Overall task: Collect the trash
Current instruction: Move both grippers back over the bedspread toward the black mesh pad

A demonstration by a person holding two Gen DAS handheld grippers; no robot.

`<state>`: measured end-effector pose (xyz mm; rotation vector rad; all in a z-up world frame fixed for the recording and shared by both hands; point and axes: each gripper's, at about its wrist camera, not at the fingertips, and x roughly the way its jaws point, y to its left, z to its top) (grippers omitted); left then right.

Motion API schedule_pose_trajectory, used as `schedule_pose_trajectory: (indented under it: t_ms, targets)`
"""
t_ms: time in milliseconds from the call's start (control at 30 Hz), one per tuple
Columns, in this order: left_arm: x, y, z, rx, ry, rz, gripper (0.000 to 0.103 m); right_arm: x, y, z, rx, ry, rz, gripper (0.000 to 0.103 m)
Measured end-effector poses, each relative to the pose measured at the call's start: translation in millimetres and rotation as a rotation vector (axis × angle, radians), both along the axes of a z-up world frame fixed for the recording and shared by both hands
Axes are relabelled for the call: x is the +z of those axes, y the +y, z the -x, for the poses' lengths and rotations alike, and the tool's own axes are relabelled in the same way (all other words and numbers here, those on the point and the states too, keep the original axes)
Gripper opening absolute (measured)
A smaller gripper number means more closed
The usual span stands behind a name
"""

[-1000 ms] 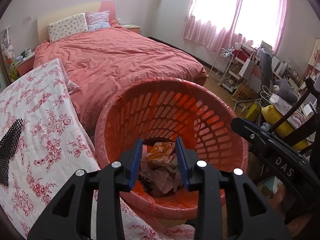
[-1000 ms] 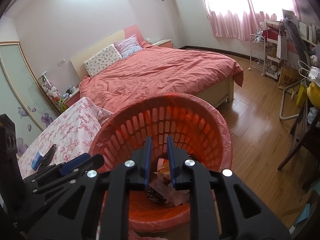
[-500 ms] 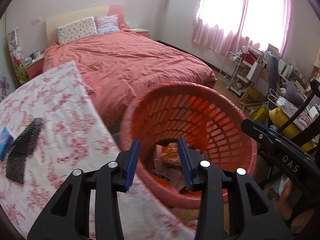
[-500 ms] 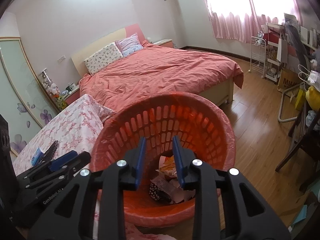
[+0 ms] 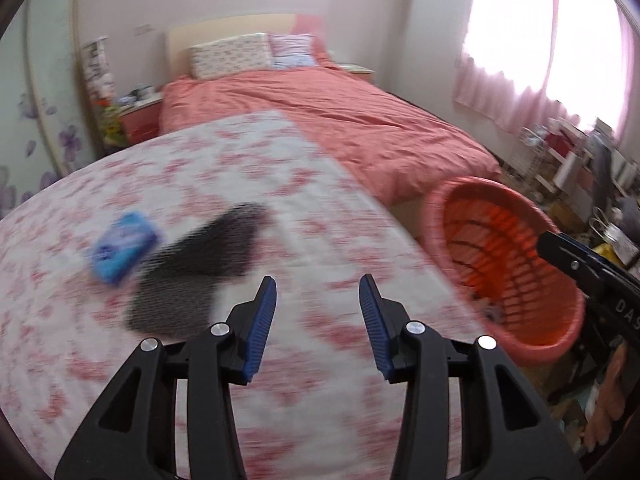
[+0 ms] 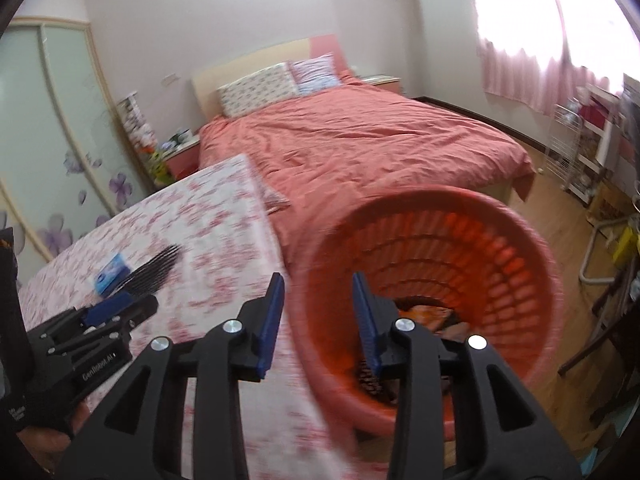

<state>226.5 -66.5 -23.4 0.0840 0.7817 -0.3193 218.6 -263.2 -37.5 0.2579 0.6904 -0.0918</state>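
Looks like it's partway done: the orange basket [image 6: 432, 292] beside the tabletop [image 5: 328, 216] already has crumpled wrappers in the bottom. Left on the floral cloth are a blue packet [image 5: 124, 246] and a black mesh piece [image 5: 200, 268], touching each other. Left hand-held gripper [image 5: 318, 320] and right hand-held gripper [image 6: 318, 320] are both empty, with the jaws opening. It's a bedroom: a pink bed [image 6: 360, 144], pink curtains [image 5: 540, 60] and a wood floor [image 6: 560, 208].
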Motion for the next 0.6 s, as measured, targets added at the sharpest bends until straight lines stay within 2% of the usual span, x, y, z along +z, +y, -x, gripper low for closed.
schedule_pose_trajectory:
  t_ms: [267, 467, 533, 600]
  targets:
    - [2.4, 110.6, -7.3, 0.208, -0.014, -0.019, 0.045, -4.0, 92.3, -38.5, 0.164, 0.04, 0.027, 0.037]
    - [0.2, 177.0, -8.1, 0.326, -0.007, -0.015, 0.047, -18.0, 161.4, -67.0, 0.265, 0.091, 0.021, 0.037]
    - [-0.3, 194.6, -7.3, 0.353, -0.006, -0.007, 0.047, -24.1, 180.7, -76.2, 0.286, 0.111, 0.027, 0.039]
    - [-0.9, 209.1, -5.7, 0.375, -0.002, 0.004, 0.048, -27.8, 196.1, -84.5, 0.298, 0.121, 0.038, 0.047]
